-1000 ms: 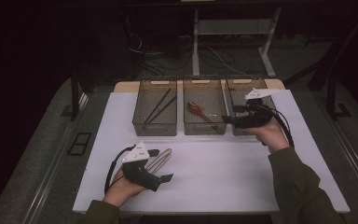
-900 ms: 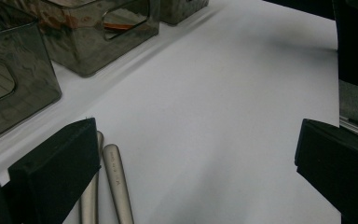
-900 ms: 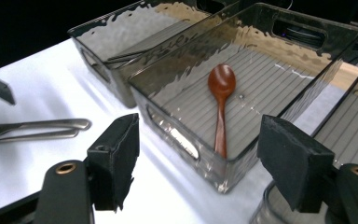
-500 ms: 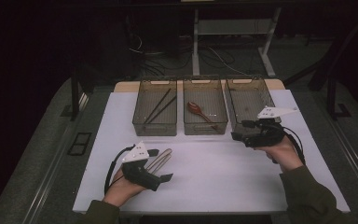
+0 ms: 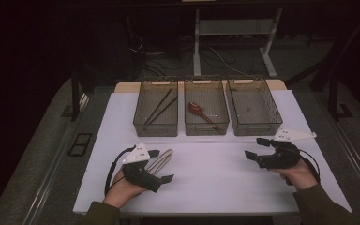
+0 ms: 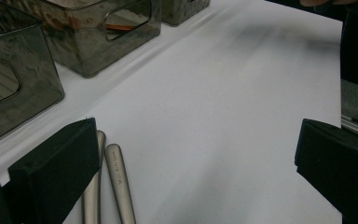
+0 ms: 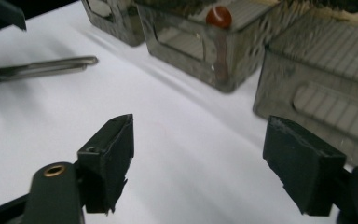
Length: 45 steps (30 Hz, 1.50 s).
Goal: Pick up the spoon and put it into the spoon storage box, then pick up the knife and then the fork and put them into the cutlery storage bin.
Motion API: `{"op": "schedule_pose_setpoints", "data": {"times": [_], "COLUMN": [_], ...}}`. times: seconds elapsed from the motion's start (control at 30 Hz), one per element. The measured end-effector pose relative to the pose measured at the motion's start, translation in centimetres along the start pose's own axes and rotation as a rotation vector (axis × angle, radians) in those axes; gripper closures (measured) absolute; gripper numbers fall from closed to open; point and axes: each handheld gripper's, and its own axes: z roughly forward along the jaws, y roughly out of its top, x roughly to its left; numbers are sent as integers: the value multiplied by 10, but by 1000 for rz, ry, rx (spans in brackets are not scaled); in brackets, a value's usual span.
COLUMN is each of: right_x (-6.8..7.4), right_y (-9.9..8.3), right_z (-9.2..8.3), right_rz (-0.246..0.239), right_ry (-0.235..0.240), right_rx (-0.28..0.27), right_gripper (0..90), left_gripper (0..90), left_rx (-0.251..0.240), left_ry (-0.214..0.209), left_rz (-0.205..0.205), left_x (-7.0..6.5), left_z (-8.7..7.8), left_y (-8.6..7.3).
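- Metal utensil handles (image 5: 159, 161) lie just beside left gripper (image 5: 161, 165), long axis toward the bins; jaws released.
- Right gripper (image 5: 257, 148): well apart, jaws just opening, empty.

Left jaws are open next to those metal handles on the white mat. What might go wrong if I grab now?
1. Two slim metal handles lie side by side; the left gripper might pinch only one, or push them apart.
2. One black jaw sits right beside the handles, so closing may nudge them across the white table mat.
3. The right gripper, jaws just opening with nothing between them, could cross paths.
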Motion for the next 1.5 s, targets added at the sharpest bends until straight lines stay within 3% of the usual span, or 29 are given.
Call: {"op": "schedule_pose_setpoints", "data": {"times": [0.17, 0.43, 0.8, 1.03, 1.13, 1.5], "right_x": [2, 9, 15, 14, 15, 14], "right_y": [-19, -39, -44, -43, -43, -43], "right_z": [-5, -9, 1, 1, 1, 0], "right_rz": [3, 28, -12, -6, -7, -13], "right_ry": [-37, -53, -35, -33, -32, -35], "right_rx": [2, -4, 21, 19, 22, 28], "right_gripper": [202, 191, 191, 191, 191, 191], "left_gripper": [0, 0, 0, 138, 196, 476], "left_rx": [-2, 3, 13, 11, 33, 128], "left_ry": [6, 9, 32, 77, 97, 153], "left_rz": [-1, 2, 1, 15, 10, -57], "left_x": [-1, 0, 2, 9, 15, 33], "left_z": [0, -1, -1, -9, -13, -24], "left_y": [0, 0, 0, 0, -1, -11]}}
